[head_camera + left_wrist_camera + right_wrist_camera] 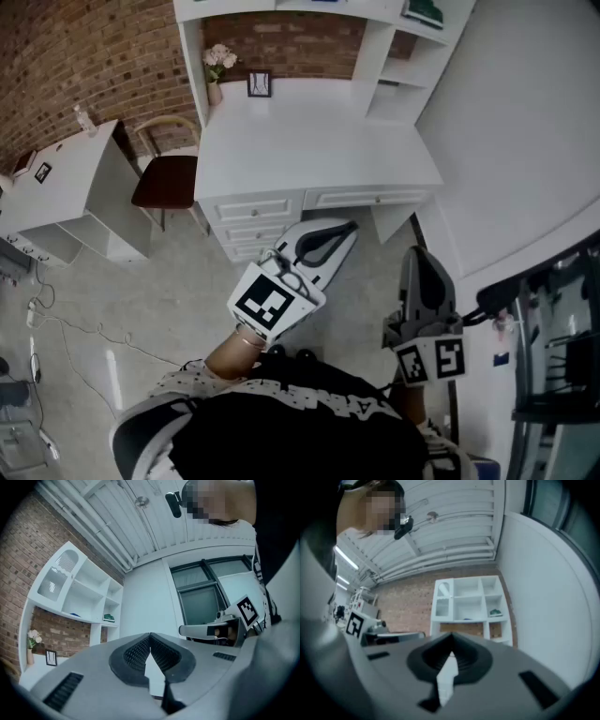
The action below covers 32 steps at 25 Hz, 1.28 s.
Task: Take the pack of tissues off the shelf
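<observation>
A small green pack (424, 11) lies in the upper right cubby of the white shelf unit (394, 66) above the desk. It also shows as a green pack (108, 618) in the left gripper view and a green pack (495, 612) in the right gripper view, far off in both. My left gripper (348, 228) is held in front of the desk drawers, jaws shut and empty. To its right my right gripper (420, 251) is shut and empty too. Both stand well short of the shelf.
The white desk (309, 141) carries a flower vase (217, 66) and a small picture frame (259, 84). A wooden chair (169, 178) and a white side cabinet (66, 178) stand at the left. Cables lie on the floor (56, 319). A white wall (525, 131) runs along the right.
</observation>
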### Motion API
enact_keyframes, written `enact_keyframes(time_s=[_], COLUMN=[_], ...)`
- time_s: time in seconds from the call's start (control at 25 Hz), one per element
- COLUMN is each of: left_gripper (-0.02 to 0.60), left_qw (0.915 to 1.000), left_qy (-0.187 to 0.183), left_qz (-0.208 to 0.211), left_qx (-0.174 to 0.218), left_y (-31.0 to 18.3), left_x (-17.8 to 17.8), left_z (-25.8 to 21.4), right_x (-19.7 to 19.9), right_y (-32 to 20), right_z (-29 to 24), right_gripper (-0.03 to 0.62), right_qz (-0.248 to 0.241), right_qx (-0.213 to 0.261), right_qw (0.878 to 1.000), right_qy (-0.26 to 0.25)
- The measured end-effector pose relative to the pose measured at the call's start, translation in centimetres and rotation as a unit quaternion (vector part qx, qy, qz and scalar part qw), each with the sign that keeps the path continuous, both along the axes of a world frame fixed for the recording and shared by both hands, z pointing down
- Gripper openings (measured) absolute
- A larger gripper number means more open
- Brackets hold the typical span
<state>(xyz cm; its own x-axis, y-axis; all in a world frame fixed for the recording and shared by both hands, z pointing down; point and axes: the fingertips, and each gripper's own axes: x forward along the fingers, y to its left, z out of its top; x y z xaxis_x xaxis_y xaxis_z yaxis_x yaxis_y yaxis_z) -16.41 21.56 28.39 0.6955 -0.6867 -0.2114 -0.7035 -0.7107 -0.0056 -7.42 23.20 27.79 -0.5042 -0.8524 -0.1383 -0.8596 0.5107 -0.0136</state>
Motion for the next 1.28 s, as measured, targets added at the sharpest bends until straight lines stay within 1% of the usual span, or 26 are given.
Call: enact_keyframes(time_s=[0.32, 0.64, 0.92, 1.12, 1.28], left_gripper=[0.035, 0.035, 0.035, 0.035, 0.035], left_qw=[0.9999, 0.9986, 0.9954, 0.9919, 0.9909], left_qy=[0.01, 0.022, 0.034, 0.035, 0.036], left_qz=[0.011, 0.044, 0.084, 0.116, 0.122], left_qx=[-0.003, -0.021, -0.03, -0.038, -0.043], left_y=[0.5, 0.6, 0.8, 0.8, 0.3], left_x=[-1.2, -1.6, -0.6, 1.2, 2.1], left_z=[0.5, 1.6, 2.4, 3.3, 3.6], right_x=[-1.1, -2.0, -1.7, -0.8, 0.3], right_y=[0.7, 1.7, 2.5, 2.4, 2.0], right_z=[0.6, 0.8, 1.2, 1.8, 2.0], right_gripper=[0.031, 0.031, 0.032, 0.032, 0.032], right_qz=[0.013, 0.032, 0.067, 0.088, 0.097], right_qx=[-0.006, -0.005, 0.0, -0.01, -0.014], right_qw=[1.0, 0.999, 0.998, 0.996, 0.995], right_qy=[0.001, -0.007, 0.01, 0.025, 0.028])
